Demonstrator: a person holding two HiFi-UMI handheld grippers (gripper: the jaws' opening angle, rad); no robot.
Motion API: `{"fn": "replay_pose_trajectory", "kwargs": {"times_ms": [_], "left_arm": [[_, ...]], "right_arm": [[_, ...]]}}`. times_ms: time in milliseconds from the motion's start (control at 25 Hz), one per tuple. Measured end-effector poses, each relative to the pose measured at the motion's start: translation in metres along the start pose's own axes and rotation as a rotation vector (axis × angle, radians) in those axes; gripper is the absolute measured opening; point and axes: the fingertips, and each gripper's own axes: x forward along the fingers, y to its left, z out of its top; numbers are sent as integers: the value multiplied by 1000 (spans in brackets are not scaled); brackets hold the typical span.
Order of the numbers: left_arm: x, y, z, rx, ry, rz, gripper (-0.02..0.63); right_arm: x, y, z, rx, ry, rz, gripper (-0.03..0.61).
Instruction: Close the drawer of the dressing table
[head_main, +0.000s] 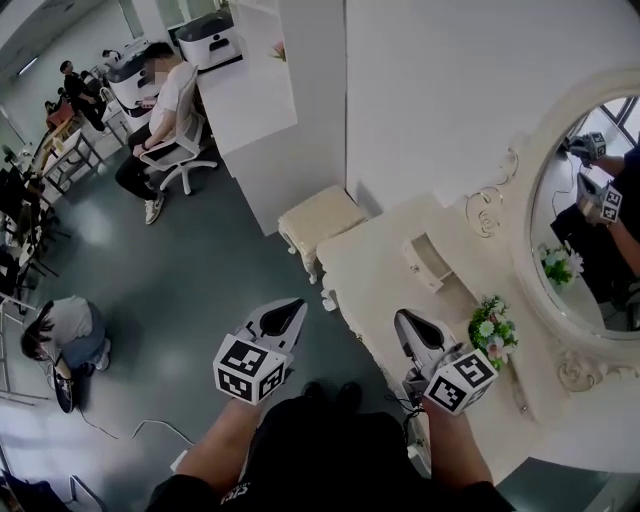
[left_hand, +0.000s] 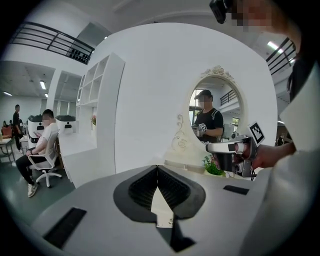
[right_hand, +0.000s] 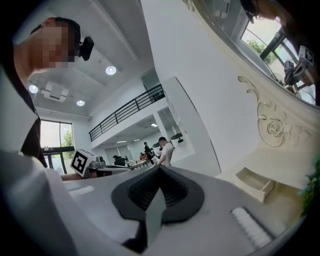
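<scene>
The cream dressing table (head_main: 375, 265) stands at the right under an oval mirror (head_main: 590, 215). A small drawer (head_main: 432, 262) at the mirror's base is pulled out and looks empty; the right gripper view shows the drawer (right_hand: 256, 183) at the lower right. My left gripper (head_main: 297, 306) hangs over the floor, left of the table's corner, shut and holding nothing (left_hand: 157, 168). My right gripper (head_main: 402, 319) is over the table's near end, short of the drawer, also shut and holding nothing (right_hand: 159, 168).
A flower bunch (head_main: 492, 332) sits on the table by the mirror. A cream stool (head_main: 320, 222) stands beyond the table's far corner. One person sits on a white chair (head_main: 170, 130), another crouches on the floor (head_main: 65, 335). A cable (head_main: 130, 432) lies nearby.
</scene>
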Motion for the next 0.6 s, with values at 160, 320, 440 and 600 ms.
{"fn": "replay_pose_trajectory", "kwargs": {"times_ms": [160, 320, 440, 600], "left_arm": [[32, 2, 6, 4, 7, -54, 5], [64, 4, 18, 18, 11, -130, 5], [84, 9, 25, 38, 14, -189, 6], [105, 16, 26, 49, 34, -276, 6]], "right_arm": [[8, -16, 3, -4, 8, -39, 11], [16, -30, 8, 0, 13, -101, 11], [23, -38, 12, -3, 12, -154, 11], [28, -50, 15, -9, 12, -238, 11]]}}
